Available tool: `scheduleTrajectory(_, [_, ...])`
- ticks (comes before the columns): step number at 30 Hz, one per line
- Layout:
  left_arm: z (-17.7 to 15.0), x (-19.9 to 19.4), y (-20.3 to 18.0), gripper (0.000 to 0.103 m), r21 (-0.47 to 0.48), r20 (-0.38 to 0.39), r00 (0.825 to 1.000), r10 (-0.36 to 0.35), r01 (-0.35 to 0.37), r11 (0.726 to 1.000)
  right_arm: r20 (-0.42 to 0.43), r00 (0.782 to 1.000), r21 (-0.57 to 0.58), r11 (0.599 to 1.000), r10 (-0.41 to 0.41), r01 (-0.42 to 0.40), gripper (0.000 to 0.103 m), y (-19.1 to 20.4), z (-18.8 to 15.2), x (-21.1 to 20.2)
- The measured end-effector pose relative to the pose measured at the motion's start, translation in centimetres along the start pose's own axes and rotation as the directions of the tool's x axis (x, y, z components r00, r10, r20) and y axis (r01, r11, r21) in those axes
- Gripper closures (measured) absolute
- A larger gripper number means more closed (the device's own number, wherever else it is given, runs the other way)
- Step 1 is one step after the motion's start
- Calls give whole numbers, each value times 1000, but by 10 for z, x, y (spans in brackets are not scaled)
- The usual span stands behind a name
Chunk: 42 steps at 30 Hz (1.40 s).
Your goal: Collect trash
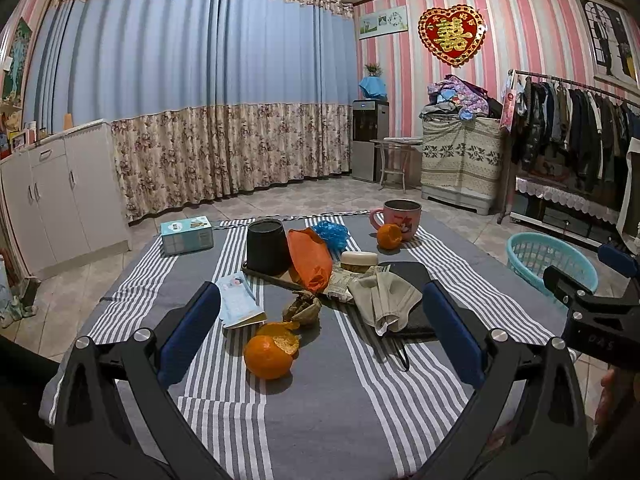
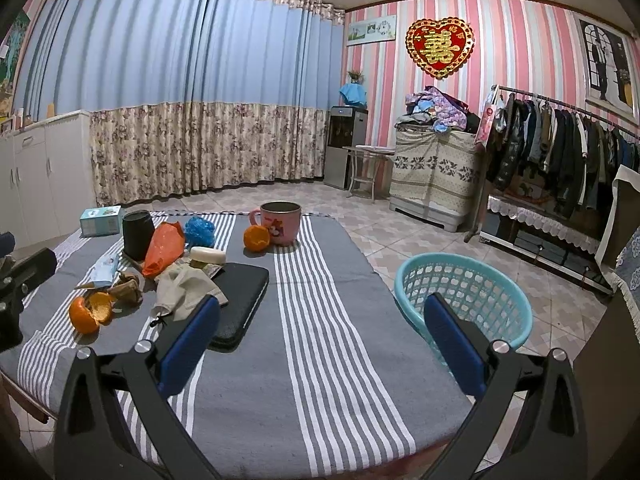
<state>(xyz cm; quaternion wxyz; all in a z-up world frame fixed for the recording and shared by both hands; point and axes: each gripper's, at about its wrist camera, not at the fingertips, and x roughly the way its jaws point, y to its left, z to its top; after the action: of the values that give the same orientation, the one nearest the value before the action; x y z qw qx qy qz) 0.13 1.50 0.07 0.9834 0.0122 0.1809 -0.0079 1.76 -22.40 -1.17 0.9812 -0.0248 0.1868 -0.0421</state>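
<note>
On the striped cloth lie a half-peeled orange [image 1: 269, 355] [image 2: 89, 312], a brown crumpled wrapper [image 1: 302, 307] [image 2: 127, 285], a light blue packet [image 1: 239, 297], an orange plastic bag [image 1: 310, 260] [image 2: 164, 249], a blue crumpled bag [image 1: 331, 233] [image 2: 200, 230] and a grey face mask [image 1: 383, 297] [image 2: 185, 289]. A turquoise basket [image 1: 551, 261] [image 2: 464, 300] stands off the table's right side. My left gripper [image 1: 320, 332] is open and empty, just short of the orange. My right gripper [image 2: 322, 336] is open and empty over the table's right front.
A black cup [image 1: 267, 246] stands on a dark tray [image 1: 408, 276]. A pink mug [image 1: 400, 218] with a second orange [image 1: 389, 236], a cream jar [image 1: 359, 260] and a tissue box [image 1: 187, 235] are further back. Cabinets stand left, a clothes rack [image 2: 560, 148] right.
</note>
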Motion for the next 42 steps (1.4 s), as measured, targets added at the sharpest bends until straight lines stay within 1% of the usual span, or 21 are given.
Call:
scheduleTrajectory(19, [-2,5,9,5,-7,-5,1000,-3,3,1000,0,1000,-8,1000,-5,5,4,3,-1,1])
scheduleTrajectory(27, [-5,10,10,5,1,-17,1000,-12,12,1000,-13,1000,-5,1000,-5,5,4,-3,-6,3])
scheduleTrajectory(32, [-6,14,12,5,-5,-30,1000,-5,4,1000,-14,1000,-8,1000,-11,11,4,-5,-8,4])
scheduleTrajectory(36, [-7,23,17,5,-8,-58,998,11,-12,1000,-40,999,11,1000,-10,10,4,-9,-8,16])
scheduleTrajectory(40, [-4,35,30,5,-29,-81,997,16,-19,999,-71,997,42,999,29,-26,4,-13,0,32])
scheduleTrajectory(42, [-2,46,37,5,-30,-99,995,30,-33,999,-80,996,40,999,30,-27,4,-13,6,42])
